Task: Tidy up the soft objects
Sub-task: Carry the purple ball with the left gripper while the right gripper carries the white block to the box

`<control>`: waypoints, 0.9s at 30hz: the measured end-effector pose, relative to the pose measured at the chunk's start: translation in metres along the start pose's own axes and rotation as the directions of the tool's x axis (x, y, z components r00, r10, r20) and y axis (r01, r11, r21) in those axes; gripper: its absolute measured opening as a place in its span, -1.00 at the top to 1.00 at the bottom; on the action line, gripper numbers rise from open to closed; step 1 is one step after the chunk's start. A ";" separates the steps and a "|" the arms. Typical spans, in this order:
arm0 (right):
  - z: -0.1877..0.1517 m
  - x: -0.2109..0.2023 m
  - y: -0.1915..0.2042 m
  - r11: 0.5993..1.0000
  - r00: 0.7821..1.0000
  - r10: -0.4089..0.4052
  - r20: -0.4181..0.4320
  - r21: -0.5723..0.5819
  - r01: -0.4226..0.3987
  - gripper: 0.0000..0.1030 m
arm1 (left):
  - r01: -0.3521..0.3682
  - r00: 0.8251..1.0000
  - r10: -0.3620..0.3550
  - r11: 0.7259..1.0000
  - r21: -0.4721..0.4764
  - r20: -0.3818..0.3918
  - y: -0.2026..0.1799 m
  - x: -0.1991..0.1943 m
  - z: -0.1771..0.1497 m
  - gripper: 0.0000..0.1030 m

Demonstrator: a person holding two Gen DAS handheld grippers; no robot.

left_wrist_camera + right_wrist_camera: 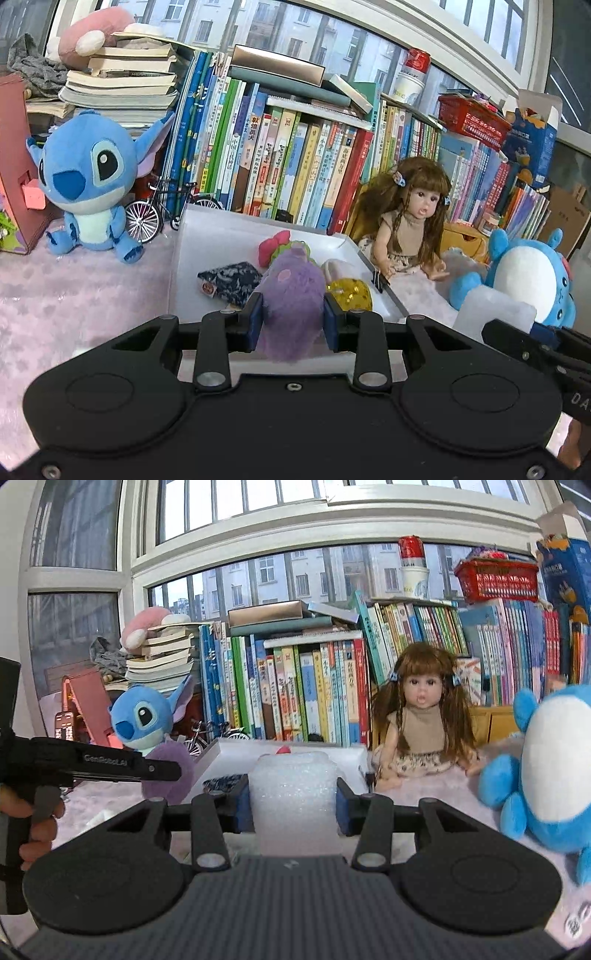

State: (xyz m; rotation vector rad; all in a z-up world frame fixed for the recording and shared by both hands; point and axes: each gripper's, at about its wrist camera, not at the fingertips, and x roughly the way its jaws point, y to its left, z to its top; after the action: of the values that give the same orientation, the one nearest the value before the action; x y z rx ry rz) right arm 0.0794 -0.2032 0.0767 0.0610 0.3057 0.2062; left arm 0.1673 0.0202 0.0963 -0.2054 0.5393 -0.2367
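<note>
My left gripper point(292, 316) is shut on a fluffy purple plush point(291, 299) and holds it over the near edge of a white box point(181, 266). In the box lie a dark blue patterned pouch point(231, 282), a pink and green soft toy point(275, 245), a yellow sequined ball point(351, 293) and a white piece point(336, 267). My right gripper point(293, 801) is shut on a white foam block point(293, 794), in front of the box point(221, 747). The block also shows in the left wrist view point(493, 310), right of the box. The purple plush point(168, 771) shows at left in the right wrist view.
A Stitch plush point(88, 184) sits left of the box beside a small model bicycle point(155, 210). A doll point(410, 218) and a blue and white plush point(524, 277) sit at the right. Rows of books point(295, 166) stand behind. A pink fluffy cloth point(74, 295) covers the surface.
</note>
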 end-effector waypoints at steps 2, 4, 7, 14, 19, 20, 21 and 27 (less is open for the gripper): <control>0.007 0.007 -0.004 1.000 1.000 0.001 -0.001 0.010 -0.001 0.04 | -0.002 1.000 0.002 1.000 -0.001 0.002 0.000 0.004 0.006 0.39; 0.013 0.015 -0.009 1.000 1.000 0.007 -0.008 0.027 -0.007 0.04 | -0.001 1.000 0.001 1.000 -0.006 0.006 0.000 0.008 0.013 0.39; 0.021 0.028 -0.016 0.999 1.000 0.003 -0.019 0.039 -0.002 0.04 | 0.000 1.000 0.000 1.000 -0.004 0.010 0.002 0.015 0.022 0.39; 0.036 0.058 -0.028 0.999 0.999 -0.005 -0.054 0.052 0.008 0.04 | -0.007 1.000 0.007 1.000 0.002 0.006 0.007 0.035 0.038 0.39; 0.049 0.078 -0.034 0.997 0.995 -0.004 -0.096 0.071 0.011 0.04 | -0.014 0.999 0.013 1.000 -0.020 -0.045 0.014 0.052 0.046 0.39; 0.053 0.082 -0.035 0.997 0.995 -0.001 -0.102 0.077 0.009 0.04 | -0.017 0.999 0.016 1.000 -0.020 -0.050 0.015 0.056 0.049 0.39; 0.055 0.085 -0.036 0.997 0.995 -0.002 -0.104 0.078 0.010 0.04 | -0.022 0.998 0.021 1.000 -0.021 -0.052 0.016 0.058 0.051 0.39; 0.074 0.107 -0.037 0.997 0.989 -0.018 -0.144 0.077 0.029 0.04 | -0.047 0.996 0.044 0.998 -0.034 -0.082 0.021 0.077 0.062 0.39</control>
State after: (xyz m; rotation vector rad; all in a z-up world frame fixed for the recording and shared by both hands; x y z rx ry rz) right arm 0.2085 -0.2192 0.1123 0.1209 0.4573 0.1756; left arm 0.2676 0.0270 0.1060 -0.2186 0.6283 -0.1916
